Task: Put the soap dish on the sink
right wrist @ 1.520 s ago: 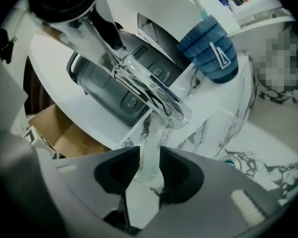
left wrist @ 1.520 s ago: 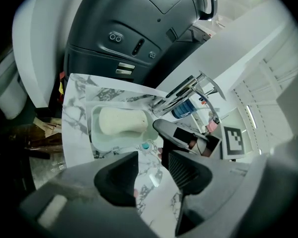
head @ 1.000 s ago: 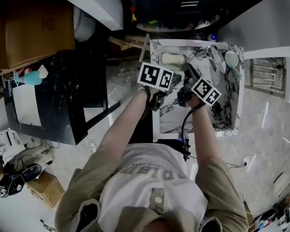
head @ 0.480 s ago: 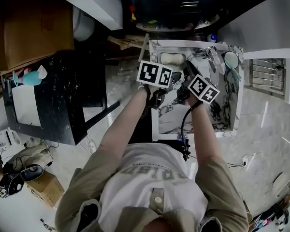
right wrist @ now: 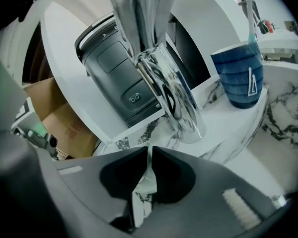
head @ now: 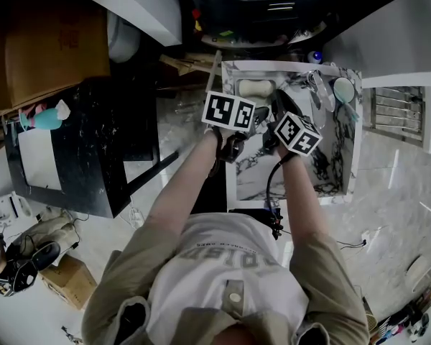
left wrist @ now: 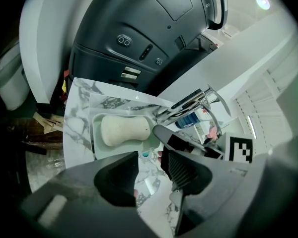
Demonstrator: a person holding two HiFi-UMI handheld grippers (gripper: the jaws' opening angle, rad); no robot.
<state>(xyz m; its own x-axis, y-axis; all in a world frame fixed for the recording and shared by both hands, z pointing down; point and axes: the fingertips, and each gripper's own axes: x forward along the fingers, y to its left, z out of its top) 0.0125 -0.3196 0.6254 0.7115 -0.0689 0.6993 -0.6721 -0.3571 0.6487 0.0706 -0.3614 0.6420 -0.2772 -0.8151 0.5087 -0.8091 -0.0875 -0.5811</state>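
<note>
Marble sink (left wrist: pixel 77 128), soap dish (left wrist: pixel 96 133) just beyond left gripper (left wrist: pixel 149 151), jaws apart

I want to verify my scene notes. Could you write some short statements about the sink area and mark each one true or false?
1. A soap bar lies in the soap dish. True.
2. The soap dish stands on the floor. False: it rests on the sink.
3. The left gripper is open and holds nothing. True.
4. The cup beside the faucet is red. False: it is blue.
</note>
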